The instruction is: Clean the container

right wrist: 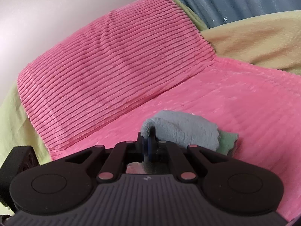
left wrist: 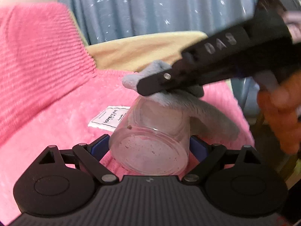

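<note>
Between the left gripper's [left wrist: 148,146] blue pads, a clear container [left wrist: 150,137] is clamped while a grey cloth [left wrist: 180,103] is pushed into its far, open end.

Over the pink blanket [left wrist: 56,124], the container lies on its side with its smeared, speckled base toward the left wrist camera and its mouth pointing away; the fingers are spread only as wide as the container and press on its left and right sides. From the right, the right gripper [right wrist: 148,145] reaches in with its fingers nearly together, pinching a fold of the cloth, whose loose tail hangs down the container's right side. A hand [left wrist: 280,116] grips that tool at the right edge. A white label [left wrist: 109,118] lies on the blanket just left of the container. Farther off sit a ribbed pink cushion [right wrist: 105,64] and a blue starred curtain [left wrist: 150,9].
</note>
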{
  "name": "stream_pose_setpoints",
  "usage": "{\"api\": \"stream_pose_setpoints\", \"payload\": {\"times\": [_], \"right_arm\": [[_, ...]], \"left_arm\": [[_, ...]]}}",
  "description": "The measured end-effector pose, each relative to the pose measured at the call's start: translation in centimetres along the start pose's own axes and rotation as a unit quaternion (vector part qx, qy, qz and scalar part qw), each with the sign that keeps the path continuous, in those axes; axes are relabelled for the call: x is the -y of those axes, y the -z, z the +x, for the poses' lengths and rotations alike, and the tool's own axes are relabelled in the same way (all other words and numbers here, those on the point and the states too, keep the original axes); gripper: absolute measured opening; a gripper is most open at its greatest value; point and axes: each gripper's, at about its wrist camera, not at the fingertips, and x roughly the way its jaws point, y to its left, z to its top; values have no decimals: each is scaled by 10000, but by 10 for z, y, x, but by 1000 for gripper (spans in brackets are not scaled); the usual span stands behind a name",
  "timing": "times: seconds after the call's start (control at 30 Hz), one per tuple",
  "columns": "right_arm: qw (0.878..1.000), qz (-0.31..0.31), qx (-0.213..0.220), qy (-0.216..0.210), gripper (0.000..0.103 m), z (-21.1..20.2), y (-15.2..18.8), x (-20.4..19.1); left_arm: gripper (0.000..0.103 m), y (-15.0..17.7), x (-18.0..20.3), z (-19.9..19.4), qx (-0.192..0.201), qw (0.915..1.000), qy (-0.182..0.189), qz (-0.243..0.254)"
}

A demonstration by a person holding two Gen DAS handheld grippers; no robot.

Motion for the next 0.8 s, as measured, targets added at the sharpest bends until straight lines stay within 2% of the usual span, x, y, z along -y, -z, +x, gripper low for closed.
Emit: {"api": "stream_pose_setpoints", "payload": {"times": [0.1, 0.2, 0.27, 0.37, 0.43, 0.6, 0.8], "right_arm": [[9999, 114, 14, -22, 1, -2, 1, 4], [9998, 189, 17, -19, 1, -3, 1, 4], [9999, 130, -29, 8, 1, -3, 0, -5], [9992, 41, -238, -315, 2, -2, 5, -17], [9997, 6, -178, -187, 2, -2, 4, -15], [9999, -76, -43, 106, 1, -2, 0, -11], [9993, -1, -259, -252, 2, -4, 4, -16]], "left_arm": [[91, 0, -19, 1, 14, 9971, 339, -684], [90, 0, -25, 2, -11, 9962, 424, -755], [90, 0, -19, 0, -8, 9977, 373, -558], [90, 0, -5, -1, -6, 9998, 197, 11], [90, 1, 2, -2, -22, 9995, 83, 297], [90, 0, 16, 3, -11, 9974, -61, 719], [90, 2, 26, 4, -6, 9942, -179, 1062]]}}
